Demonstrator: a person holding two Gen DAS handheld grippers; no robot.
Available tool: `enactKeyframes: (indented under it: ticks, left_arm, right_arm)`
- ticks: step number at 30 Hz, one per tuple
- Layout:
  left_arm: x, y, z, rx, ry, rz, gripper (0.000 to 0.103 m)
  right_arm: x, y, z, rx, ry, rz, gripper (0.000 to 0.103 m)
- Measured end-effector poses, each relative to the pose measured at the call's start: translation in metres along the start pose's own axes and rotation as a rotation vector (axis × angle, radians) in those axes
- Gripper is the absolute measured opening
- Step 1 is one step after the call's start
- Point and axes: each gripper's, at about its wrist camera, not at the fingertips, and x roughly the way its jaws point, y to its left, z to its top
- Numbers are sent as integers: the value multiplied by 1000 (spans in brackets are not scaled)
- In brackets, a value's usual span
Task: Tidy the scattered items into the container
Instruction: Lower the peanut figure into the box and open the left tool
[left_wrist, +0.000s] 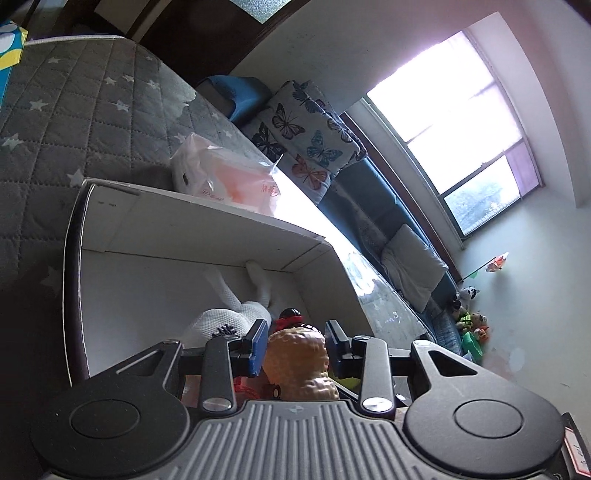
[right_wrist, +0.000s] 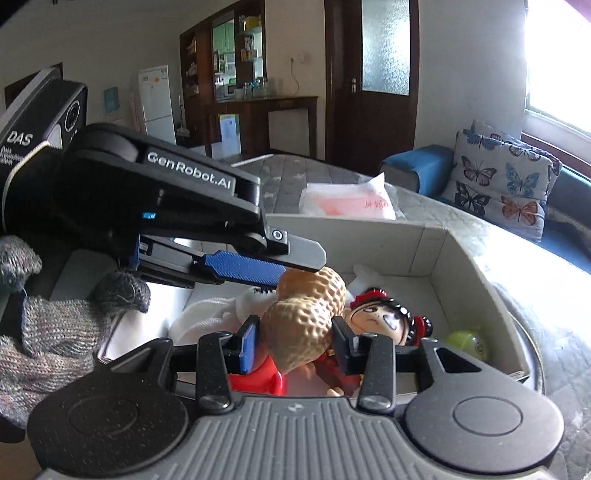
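Here, the peanut toy (right_wrist: 306, 325) is gripped at its near lobe by the right gripper (right_wrist: 295, 341), over the white box (right_wrist: 436, 254) on the bed. The far lobe is flanked by the left gripper (left_wrist: 295, 341); contact cannot be told. A doll (right_wrist: 384, 317), a white sock (left_wrist: 229, 314) and a green toy (right_wrist: 469, 343) lie inside.

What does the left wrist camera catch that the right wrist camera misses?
Only the left view: the window and small toys on the floor.
Only the right view: a green ball in the box, a gloved hand, and a white fridge.
Both: the white box, the peanut-shaped toy, and the butterfly cushion.
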Motion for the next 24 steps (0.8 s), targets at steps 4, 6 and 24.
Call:
enactKeyframes:
  ticks: [4,6,24]
  left_arm:
    - [-2,0,-3,14,-5,20,36]
    - [-4,-3,-4,24,-10,29,36]
    - [-57,-47,-48,220,-69,113,36]
  right_arm:
    - [2,0,0,13,-4,-5,42]
    - [0,0,0,12,-6,-8,43]
    - [-62,20,-18,30,-104,-30,80]
